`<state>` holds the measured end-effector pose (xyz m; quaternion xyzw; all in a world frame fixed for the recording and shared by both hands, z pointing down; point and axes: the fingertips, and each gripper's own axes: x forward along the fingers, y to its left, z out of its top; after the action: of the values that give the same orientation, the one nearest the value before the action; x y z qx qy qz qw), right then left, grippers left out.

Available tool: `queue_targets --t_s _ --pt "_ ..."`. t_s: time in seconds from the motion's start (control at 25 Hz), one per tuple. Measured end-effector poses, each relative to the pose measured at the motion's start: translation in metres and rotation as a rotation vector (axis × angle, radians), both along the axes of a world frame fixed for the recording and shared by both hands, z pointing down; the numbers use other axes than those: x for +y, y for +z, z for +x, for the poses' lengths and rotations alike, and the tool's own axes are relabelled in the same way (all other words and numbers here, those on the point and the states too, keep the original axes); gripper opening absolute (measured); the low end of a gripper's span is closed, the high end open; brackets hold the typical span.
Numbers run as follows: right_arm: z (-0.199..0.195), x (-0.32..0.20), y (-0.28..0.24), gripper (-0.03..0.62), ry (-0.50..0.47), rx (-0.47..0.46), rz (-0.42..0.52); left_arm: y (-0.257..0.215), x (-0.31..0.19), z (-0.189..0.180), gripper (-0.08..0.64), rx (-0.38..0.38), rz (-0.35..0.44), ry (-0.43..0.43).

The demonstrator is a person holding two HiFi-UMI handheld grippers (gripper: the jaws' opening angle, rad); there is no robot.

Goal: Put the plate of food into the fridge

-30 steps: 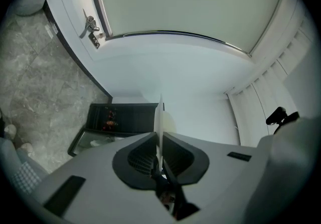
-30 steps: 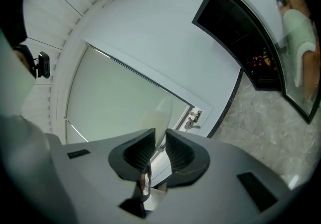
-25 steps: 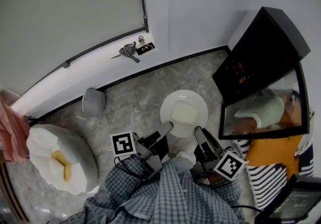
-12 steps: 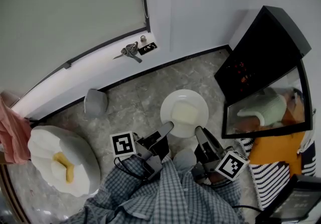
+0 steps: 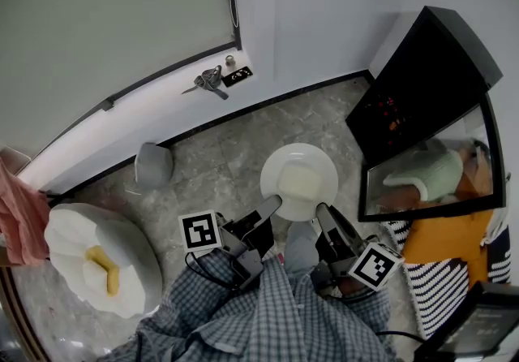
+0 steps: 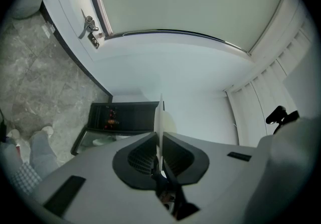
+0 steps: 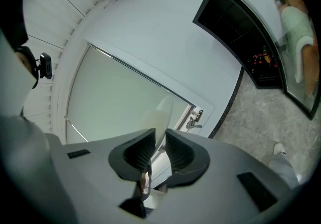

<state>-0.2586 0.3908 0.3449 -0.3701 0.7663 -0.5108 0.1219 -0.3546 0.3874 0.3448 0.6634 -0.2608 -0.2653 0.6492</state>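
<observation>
Plate [image 5: 298, 156] with a pale block of food [image 5: 299, 183] is held level above the stone floor [image 5: 219, 157], just left of the black fridge [image 5: 430, 68] and not inside it. Left gripper [image 5: 272, 204] is clamped on the plate's near-left rim, seen edge-on between its jaws. Right gripper [image 5: 322, 211] pinches the near-right rim. Green and orange items show behind the fridge's glass door [image 5: 430, 190]. Keys [image 5: 209, 81] hang in a white door beyond.

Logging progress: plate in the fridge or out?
Out. The plate is held beside the fridge, its rim in the jaws of the left gripper and right gripper.
</observation>
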Motion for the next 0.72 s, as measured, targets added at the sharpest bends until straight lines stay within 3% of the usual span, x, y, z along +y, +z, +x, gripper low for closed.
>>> queue_targets --t_s 0.72 --pt "0.033 -0.074 0.012 0.069 -0.029 -0.021 -0.035 0.009 -0.071 0.035 0.028 -0.021 -0.029 -0.022"
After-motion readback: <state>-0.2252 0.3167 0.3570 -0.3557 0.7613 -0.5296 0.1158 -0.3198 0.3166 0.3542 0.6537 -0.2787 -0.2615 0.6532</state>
